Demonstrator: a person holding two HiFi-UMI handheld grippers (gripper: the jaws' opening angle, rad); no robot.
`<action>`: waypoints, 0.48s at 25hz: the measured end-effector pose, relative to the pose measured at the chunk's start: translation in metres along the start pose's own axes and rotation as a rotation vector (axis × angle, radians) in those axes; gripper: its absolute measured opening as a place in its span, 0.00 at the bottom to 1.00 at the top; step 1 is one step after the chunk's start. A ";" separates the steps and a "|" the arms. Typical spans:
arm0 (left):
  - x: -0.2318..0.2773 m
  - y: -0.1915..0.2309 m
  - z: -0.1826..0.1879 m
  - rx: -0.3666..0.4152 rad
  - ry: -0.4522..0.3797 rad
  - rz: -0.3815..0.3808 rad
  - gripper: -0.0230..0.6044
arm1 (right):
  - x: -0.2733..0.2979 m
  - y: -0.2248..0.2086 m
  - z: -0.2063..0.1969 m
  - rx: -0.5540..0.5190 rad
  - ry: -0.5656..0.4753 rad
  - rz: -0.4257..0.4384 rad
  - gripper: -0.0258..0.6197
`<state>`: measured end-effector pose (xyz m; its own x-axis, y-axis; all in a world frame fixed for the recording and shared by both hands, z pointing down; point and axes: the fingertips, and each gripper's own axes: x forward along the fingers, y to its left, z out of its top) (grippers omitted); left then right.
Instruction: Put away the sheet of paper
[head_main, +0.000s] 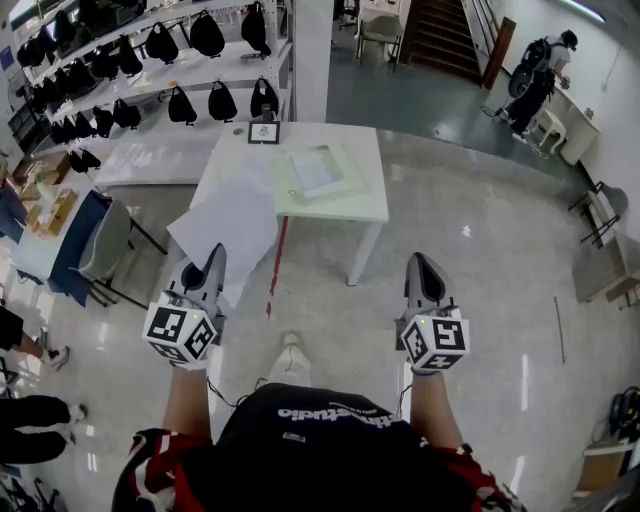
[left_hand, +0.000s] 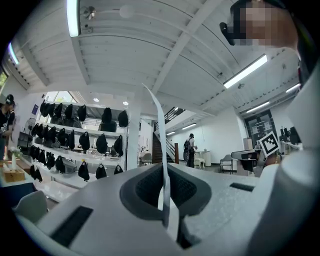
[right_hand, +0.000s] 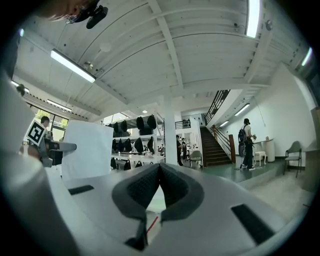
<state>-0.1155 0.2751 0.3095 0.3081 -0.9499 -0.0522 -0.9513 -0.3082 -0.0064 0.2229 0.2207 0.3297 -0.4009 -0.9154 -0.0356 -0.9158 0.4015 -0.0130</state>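
White table (head_main: 365, 205) ahead | my left gripper (head_main: 212, 262) pinches sheet of paper (head_main: 228, 232), held in the air by table's left edge | right gripper (head_main: 418, 268) jaws pressed together, empty

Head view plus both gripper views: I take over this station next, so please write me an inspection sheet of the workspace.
Surface: white table, top mostly bare.
Job's things: sheet of paper, held by one edge, spreading out toward the table.
Clutter: pale green folder with a clear sleeve on it; small framed sign.
Grippers: left claw shut on the sheet; right claw shut, empty.
Cables: what looks like a thin dark lead, low in the head view.
Surroundings: shelves of black bags; stairs; a person at a far desk.
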 end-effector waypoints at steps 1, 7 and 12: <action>0.000 -0.001 0.000 0.000 0.000 -0.001 0.04 | 0.000 0.000 0.000 0.000 -0.001 0.000 0.04; 0.000 -0.002 0.000 -0.003 0.000 -0.004 0.04 | -0.004 0.001 0.002 -0.011 -0.014 0.001 0.04; -0.002 -0.005 -0.001 -0.003 0.004 -0.008 0.04 | -0.008 0.000 -0.002 0.006 -0.006 0.007 0.04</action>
<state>-0.1117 0.2787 0.3107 0.3155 -0.9477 -0.0486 -0.9489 -0.3157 -0.0039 0.2259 0.2285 0.3316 -0.4073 -0.9124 -0.0413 -0.9127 0.4083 -0.0189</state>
